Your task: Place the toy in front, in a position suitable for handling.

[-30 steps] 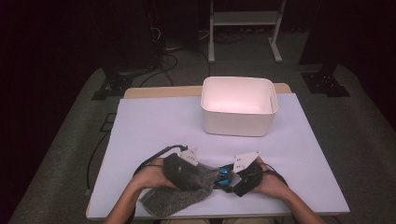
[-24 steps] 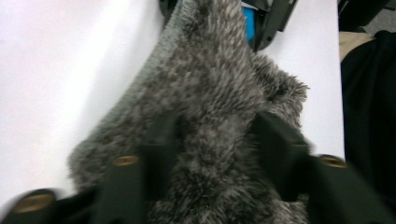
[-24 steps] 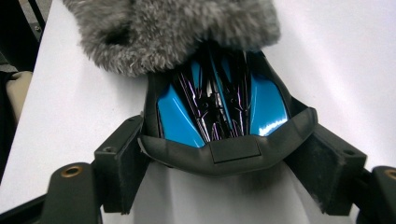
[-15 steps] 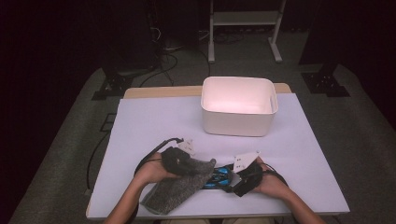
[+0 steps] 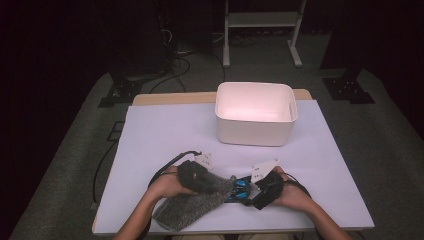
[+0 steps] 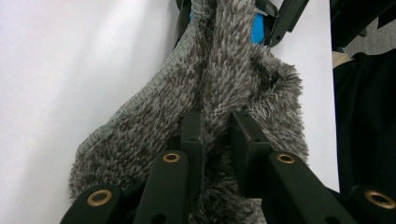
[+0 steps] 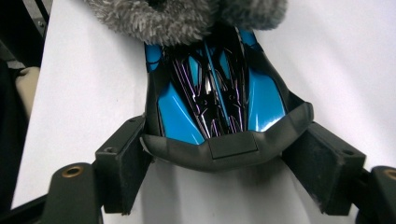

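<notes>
Closing since a second ago, the left hand-held gripper now pinches the grey cloth. Right hand-held gripper clamps the blue toy car on the worktop. Wiping seems underway; next, drag the cloth along it.

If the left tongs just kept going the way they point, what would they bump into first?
They already pinch the fuzzy grey cloth. Straight beyond it lies the blue toy car held by the right tongs, probably the first hard thing met.
</notes>
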Tool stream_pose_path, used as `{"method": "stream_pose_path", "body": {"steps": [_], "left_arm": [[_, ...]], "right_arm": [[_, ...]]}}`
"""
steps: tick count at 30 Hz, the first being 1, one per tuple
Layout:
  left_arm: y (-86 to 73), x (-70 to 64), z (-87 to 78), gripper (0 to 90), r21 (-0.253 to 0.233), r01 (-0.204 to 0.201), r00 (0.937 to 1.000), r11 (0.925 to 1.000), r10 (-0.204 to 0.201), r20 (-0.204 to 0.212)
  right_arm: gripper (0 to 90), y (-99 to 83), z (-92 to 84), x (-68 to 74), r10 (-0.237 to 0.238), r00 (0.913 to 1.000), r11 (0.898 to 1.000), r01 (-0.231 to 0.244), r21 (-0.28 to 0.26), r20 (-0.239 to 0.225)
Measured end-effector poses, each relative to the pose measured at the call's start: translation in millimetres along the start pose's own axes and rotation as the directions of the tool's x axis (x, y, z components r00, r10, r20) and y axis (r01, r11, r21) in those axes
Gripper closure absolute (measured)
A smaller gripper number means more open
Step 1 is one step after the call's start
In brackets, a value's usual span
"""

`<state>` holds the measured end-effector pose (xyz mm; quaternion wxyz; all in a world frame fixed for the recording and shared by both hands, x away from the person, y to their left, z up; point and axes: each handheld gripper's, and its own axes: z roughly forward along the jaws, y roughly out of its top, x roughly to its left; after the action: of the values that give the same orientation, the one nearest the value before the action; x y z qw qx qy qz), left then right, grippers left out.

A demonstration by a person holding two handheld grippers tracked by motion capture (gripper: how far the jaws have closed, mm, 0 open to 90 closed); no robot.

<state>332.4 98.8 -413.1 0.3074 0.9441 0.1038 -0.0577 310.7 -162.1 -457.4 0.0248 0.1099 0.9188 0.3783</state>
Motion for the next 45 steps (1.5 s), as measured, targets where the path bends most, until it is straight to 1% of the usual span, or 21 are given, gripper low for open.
{"method": "stream_pose_path", "body": {"steps": [4,7,8,10,13,16,18,21,22,24,25,26,28,29,30,31,35,37,40,42,45], "left_arm": [[0.5,0.2,1.2,76.3,-0.002,0.000,1.0000,1.0000,0.001,0.008],[0.0,-0.2,1.2,76.3,-0.003,-0.002,1.0000,1.0000,0.002,0.006],[-0.3,0.0,1.2,76.3,-0.003,-0.002,1.0000,1.0000,0.002,0.008],[-0.7,0.3,1.3,76.2,-0.008,0.002,1.0000,1.0000,-0.002,0.009],[-1.0,-0.1,1.5,76.1,-0.013,0.007,1.0000,0.9999,-0.007,0.007],[-1.3,-0.5,1.4,76.1,-0.015,0.009,0.9999,0.9998,-0.009,0.006],[-1.4,-0.4,1.1,76.1,-0.014,0.007,1.0000,0.9999,-0.007,0.004],[-1.5,-0.1,0.3,75.7,-0.015,0.006,1.0000,0.9999,-0.006,-0.001],[-1.6,-0.1,-0.2,75.7,-0.018,0.006,1.0000,0.9998,-0.006,-0.004],[-1.9,1.1,-2.2,75.7,-0.032,0.016,0.9998,0.9993,-0.017,-0.009],[-1.9,1.6,-3.1,75.7,-0.033,0.017,0.9998,0.9993,-0.017,-0.012],[-1.7,2.0,-4.4,75.6,-0.038,0.021,0.9997,0.9991,-0.022,-0.014],[-0.9,3.2,-7.7,75.2,-0.045,0.024,0.9995,0.9987,-0.025,-0.022],[-0.5,3.6,-9.0,75.2,-0.046,0.024,0.9993,0.9986,-0.026,-0.027],[0.3,4.7,-11.6,75.2,-0.051,0.025,0.9992,0.9984,-0.026,-0.032],[0.8,5.2,-12.8,75.2,-0.058,0.028,0.9990,0.9979,-0.030,-0.033],[2.6,7.4,-17.2,75.2,-0.062,0.035,0.9985,0.9974,-0.038,-0.039],[3.1,9.6,-19.1,75.2,-0.068,0.047,0.9979,0.9966,-0.050,-0.042],[3.6,14.8,-21.6,74.3,-0.084,0.069,0.9966,0.9941,-0.073,-0.040],[4.7,18.1,-21.1,73.4,-0.088,0.082,0.9958,0.9928,-0.085,-0.032],[6.7,20.8,-15.0,69.8,-0.054,0.095,0.9952,0.9941,-0.096,-0.021]], "right_arm": [[22.4,4.2,-6.4,-1.3,-0.002,1.0000,1.000,0.003,0.031,-0.005],[22.6,9.7,-14.1,-5.5,0.030,0.9990,0.999,-0.029,0.021,-0.032],[22.9,11.1,-15.9,-6.2,0.029,0.9990,0.999,-0.028,0.015,-0.033],[23.4,16.0,-20.6,-8.7,0.047,0.9978,0.999,-0.047,-0.003,-0.047],[25.5,23.8,-24.4,-13.6,0.056,0.9973,0.998,-0.057,-0.014,-0.048],[26.1,27.1,-21.8,-19.3,0.075,0.9957,0.997,-0.076,-0.008,-0.055],[28.3,26.8,-16.7,-22.8,0.083,0.9941,0.997,-0.083,-0.002,-0.070],[29.4,24.3,-9.1,-24.3,0.086,0.9937,0.996,-0.083,0.038,-0.073],[30.4,22.9,-7.2,-25.1,0.096,0.9920,0.995,-0.093,0.036,-0.082],[31.0,20.6,-5.3,-28.5,0.132,0.9848,0.991,-0.129,0.027,-0.113],[31.6,19.2,-4.3,-30.2,0.163,0.9781,0.987,-0.161,0.028,-0.129],[32.5,18.3,-3.6,-31.8,0.180,0.9732,0.984,-0.178,0.030,-0.143],[34.5,16.1,-1.9,-35.8,0.231,0.9558,0.973,-0.227,0.041,-0.182],[35.7,15.1,-1.1,-36.9,0.245,0.9495,0.969,-0.242,0.041,-0.196],[35.7,15.0,-0.9,-36.9,0.253,0.9464,0.967,-0.249,0.043,-0.201],[35.7,14.9,-0.5,-36.7,0.255,0.9459,0.967,-0.252,0.041,-0.201],[35.8,14.6,-0.7,-34.8,0.251,0.9489,0.968,-0.249,0.034,-0.191],[36.9,15.0,-1.8,-31.9,0.233,0.9567,0.972,-0.232,0.025,-0.175],[38.1,17.2,-2.3,-24.6,0.186,0.9730,0.982,-0.188,0.001,-0.136],[38.4,18.6,-2.3,-21.0,0.173,0.9779,0.985,-0.175,-0.004,-0.117],[38.9,19.0,-2.3,-18.1,0.155,0.9826,0.987,-0.157,-0.016,-0.103]]}}
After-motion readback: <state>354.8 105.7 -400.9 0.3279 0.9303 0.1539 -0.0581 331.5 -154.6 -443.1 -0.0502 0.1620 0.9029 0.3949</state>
